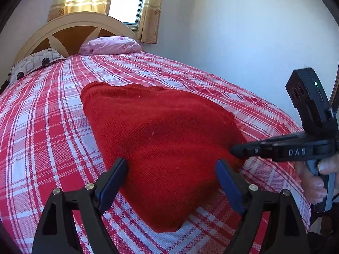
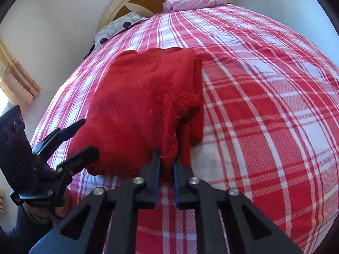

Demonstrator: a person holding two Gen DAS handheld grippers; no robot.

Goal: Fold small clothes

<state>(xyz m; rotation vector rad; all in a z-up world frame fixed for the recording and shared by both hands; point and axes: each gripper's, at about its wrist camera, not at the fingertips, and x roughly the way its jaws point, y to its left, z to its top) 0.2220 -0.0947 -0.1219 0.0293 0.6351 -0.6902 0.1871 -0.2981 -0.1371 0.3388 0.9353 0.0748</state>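
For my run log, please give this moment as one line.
left gripper: open, free | right gripper: shut on red knit garment | plaid bed cover

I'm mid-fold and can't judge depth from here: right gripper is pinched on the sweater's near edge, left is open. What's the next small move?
Probably ease the left gripper forward and close it on the red knit sweater. Its jaws stand open, straddling the near edge without pressing, while the right gripper is already shut on that edge. Both pinching lets the plaid-covered bed fold go evenly.
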